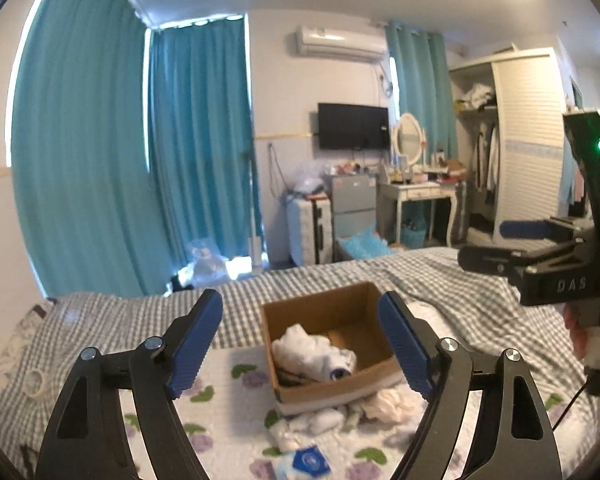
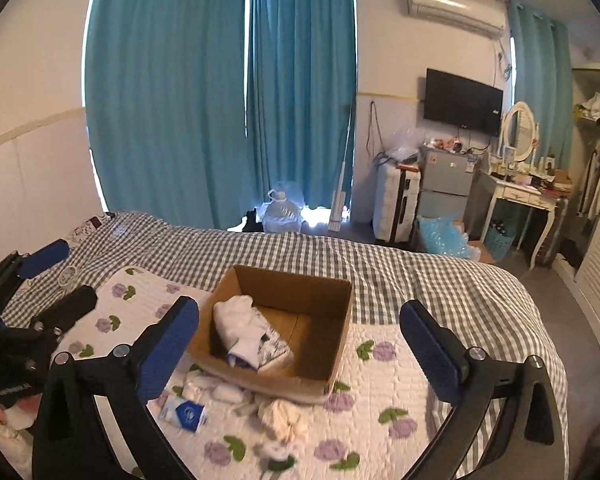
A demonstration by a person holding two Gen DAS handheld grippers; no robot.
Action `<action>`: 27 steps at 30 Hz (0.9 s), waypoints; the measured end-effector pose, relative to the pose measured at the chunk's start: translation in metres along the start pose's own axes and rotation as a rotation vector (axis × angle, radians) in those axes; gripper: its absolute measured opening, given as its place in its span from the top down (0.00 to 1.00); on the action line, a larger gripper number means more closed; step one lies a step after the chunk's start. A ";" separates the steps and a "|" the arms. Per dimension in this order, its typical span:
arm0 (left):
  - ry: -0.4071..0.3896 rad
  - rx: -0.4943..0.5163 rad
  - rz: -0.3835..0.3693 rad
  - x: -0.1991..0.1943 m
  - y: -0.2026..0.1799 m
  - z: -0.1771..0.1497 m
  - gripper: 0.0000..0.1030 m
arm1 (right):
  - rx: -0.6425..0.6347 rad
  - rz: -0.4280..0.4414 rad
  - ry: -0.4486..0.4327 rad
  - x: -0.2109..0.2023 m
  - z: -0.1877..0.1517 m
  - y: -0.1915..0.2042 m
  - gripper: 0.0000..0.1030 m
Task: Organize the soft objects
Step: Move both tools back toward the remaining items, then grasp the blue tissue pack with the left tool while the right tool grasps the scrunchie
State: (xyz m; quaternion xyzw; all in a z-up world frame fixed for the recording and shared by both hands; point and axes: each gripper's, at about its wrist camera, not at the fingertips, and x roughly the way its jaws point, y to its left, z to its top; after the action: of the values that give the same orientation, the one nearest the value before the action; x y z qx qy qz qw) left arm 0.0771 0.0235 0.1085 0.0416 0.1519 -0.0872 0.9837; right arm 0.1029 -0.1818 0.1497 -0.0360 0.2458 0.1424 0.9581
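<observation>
Evidently, both the left gripper (image 1: 300, 344) and right gripper (image 2: 300, 350) were held wide and empty, while the cream cloth bundle (image 2: 284, 418) beside the cardboard box (image 2: 338, 364) was judged light, limp, best pinched at its bunched middle.

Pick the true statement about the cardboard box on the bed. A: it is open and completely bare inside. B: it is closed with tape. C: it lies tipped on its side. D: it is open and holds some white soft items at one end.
D: the cardboard box stands upright and open, with white soft items bunched at one end and bare cardboard beside them.
</observation>
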 end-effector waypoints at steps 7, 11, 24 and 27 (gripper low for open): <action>0.086 -0.079 0.001 -0.004 0.008 -0.042 0.21 | 0.003 -0.062 0.021 -0.019 -0.056 0.015 0.01; 0.186 -0.122 0.009 0.021 0.008 -0.086 0.21 | 0.016 -0.084 0.087 0.005 -0.098 0.016 0.01; 0.543 -0.183 -0.009 0.112 0.000 -0.206 0.21 | 0.081 -0.078 0.408 0.132 -0.205 0.003 0.04; 0.572 -0.207 -0.015 0.124 0.002 -0.218 0.21 | 0.146 -0.074 0.424 0.146 -0.211 -0.003 0.10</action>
State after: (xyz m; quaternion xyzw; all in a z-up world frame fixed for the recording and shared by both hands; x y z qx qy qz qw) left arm 0.1304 0.0292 -0.1369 -0.0372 0.4313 -0.0632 0.8992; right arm 0.1287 -0.1770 -0.1052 -0.0047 0.4496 0.0783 0.8898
